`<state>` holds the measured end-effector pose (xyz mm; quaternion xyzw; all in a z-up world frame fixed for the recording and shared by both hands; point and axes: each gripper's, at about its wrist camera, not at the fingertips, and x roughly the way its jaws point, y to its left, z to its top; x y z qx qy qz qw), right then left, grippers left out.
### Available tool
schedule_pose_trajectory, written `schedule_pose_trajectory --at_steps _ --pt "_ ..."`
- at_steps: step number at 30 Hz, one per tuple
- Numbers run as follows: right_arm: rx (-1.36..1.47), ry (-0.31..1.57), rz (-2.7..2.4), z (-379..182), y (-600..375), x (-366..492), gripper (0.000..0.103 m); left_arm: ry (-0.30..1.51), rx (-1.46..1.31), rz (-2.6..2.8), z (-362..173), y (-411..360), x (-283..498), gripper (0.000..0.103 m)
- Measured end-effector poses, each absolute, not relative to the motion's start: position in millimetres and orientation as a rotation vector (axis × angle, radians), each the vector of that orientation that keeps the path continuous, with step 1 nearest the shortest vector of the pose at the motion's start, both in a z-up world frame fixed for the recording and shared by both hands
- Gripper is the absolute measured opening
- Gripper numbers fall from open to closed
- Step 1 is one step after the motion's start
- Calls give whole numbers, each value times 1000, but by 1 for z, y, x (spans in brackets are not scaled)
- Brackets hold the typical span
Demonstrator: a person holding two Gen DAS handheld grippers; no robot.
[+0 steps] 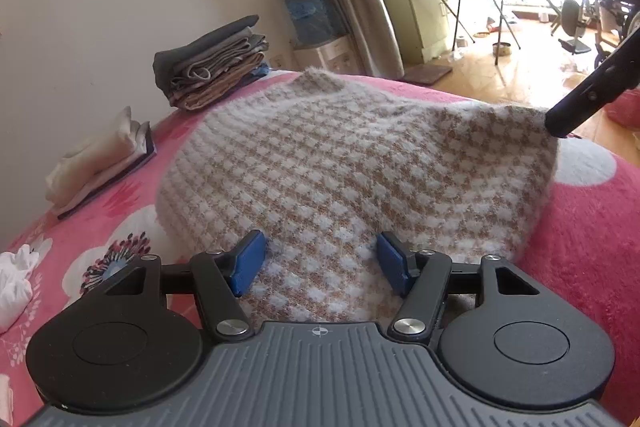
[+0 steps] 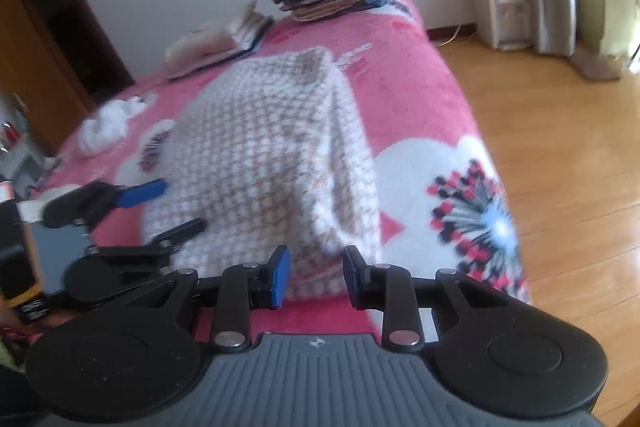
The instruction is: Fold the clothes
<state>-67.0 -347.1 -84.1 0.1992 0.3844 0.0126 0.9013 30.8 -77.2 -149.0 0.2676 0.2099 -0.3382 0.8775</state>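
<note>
A fluffy beige-and-white checked sweater [image 1: 328, 163] lies on the pink flowered blanket [image 1: 580, 247] of a bed. My left gripper [image 1: 320, 263] is open at the sweater's near edge, with fabric lying between its blue pads [image 1: 248, 263]. In the right wrist view the left gripper [image 2: 160, 207] stands open at the sweater's left side. My right gripper [image 2: 316, 275] is shut on the near corner of the sweater [image 2: 260, 155], its pads held apart by thick fabric. In the left wrist view the right gripper [image 1: 560, 125] holds that corner lifted off the bed.
A stack of folded clothes [image 1: 212, 71] and a cream folded pile [image 1: 96, 163] sit along the wall side of the bed. A white crumpled garment [image 2: 108, 123] lies at the left. The wooden floor [image 2: 560, 131] begins past the bed's right edge.
</note>
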Motion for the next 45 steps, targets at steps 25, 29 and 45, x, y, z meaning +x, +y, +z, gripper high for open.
schedule_pose_trajectory --at_steps 25,29,45 --pt "345 700 12 -68 -349 -80 23 432 533 -738 -150 -69 34 62" --pt "243 616 124 -53 -327 -69 23 437 516 -740 -148 -66 35 63" --pt "202 809 160 -123 -314 -22 17 436 625 -658 -163 -62 -36 75"
